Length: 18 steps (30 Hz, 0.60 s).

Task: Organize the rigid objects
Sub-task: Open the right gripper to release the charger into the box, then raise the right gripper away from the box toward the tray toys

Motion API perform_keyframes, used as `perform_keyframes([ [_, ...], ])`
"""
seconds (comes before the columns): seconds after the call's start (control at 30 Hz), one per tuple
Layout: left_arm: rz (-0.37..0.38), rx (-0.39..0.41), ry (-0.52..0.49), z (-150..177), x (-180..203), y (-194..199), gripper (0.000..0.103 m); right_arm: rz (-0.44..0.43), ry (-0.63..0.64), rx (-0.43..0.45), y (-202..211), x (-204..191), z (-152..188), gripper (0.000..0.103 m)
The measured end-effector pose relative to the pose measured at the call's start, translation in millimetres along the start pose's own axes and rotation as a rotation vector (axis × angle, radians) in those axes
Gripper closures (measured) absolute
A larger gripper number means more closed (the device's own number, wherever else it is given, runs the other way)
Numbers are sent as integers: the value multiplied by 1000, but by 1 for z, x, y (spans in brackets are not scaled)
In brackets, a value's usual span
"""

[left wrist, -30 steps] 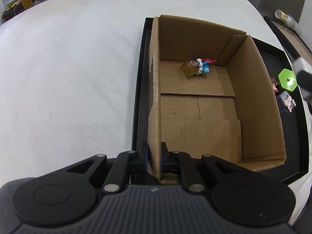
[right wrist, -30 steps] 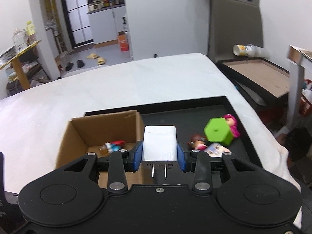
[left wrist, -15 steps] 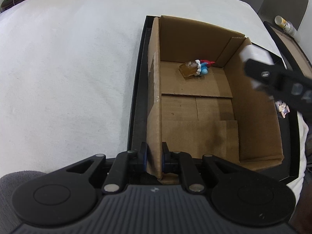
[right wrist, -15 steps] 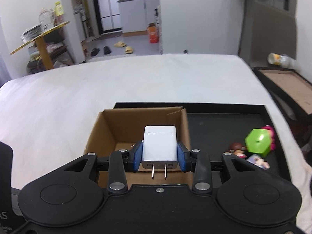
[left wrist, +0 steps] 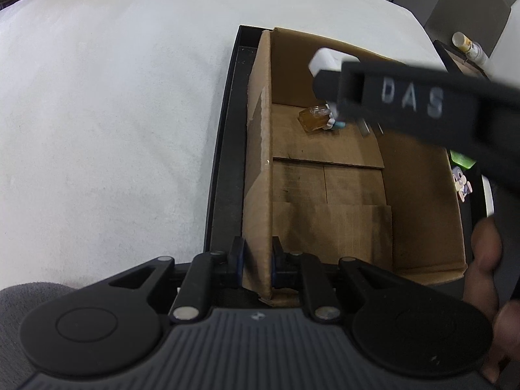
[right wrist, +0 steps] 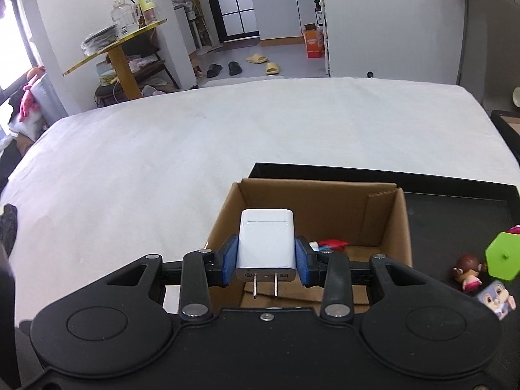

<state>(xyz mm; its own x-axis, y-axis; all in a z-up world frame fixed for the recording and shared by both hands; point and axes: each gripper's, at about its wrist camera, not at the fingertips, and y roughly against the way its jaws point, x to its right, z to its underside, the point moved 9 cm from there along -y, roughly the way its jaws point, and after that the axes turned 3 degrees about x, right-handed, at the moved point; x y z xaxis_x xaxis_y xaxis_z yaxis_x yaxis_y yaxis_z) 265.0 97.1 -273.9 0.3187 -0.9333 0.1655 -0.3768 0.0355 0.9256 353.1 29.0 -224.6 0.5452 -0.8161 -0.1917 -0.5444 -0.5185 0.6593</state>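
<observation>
An open cardboard box (left wrist: pixel 419 195) stands in a black tray (left wrist: pixel 224 169). My left gripper (left wrist: pixel 256 258) is shut on the box's near left wall. My right gripper (right wrist: pixel 266 260) is shut on a white charger plug (right wrist: pixel 266 243), prongs toward the camera, and holds it above the box (right wrist: pixel 403 221); the plug also shows in the left wrist view (left wrist: pixel 325 60). A small amber bottle (left wrist: pixel 313 118) and a red and blue figure (right wrist: pixel 331 244) lie at the box's far end.
On the tray right of the box lie a green hexagonal piece (right wrist: pixel 503 255), a brown-haired doll (right wrist: pixel 468 271) and a bunny cube (right wrist: pixel 495 299). The tray sits on a white cloth-covered table (right wrist: pixel 195 149). A chair and a second tray stand at the far right.
My right gripper has carried the charger plug leftward, from beside the box to above its far end. The left gripper has kept its hold on the box wall.
</observation>
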Motion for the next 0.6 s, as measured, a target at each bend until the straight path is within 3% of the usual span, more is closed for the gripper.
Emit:
perform_keyframes([
  [0.17, 10, -2, 14, 0, -1, 0, 88, -67, -36, 7, 2, 0, -10, 53],
  [0.6, -1, 3, 10, 0, -2, -2, 88, -48, -47, -93, 16, 13, 17, 51],
])
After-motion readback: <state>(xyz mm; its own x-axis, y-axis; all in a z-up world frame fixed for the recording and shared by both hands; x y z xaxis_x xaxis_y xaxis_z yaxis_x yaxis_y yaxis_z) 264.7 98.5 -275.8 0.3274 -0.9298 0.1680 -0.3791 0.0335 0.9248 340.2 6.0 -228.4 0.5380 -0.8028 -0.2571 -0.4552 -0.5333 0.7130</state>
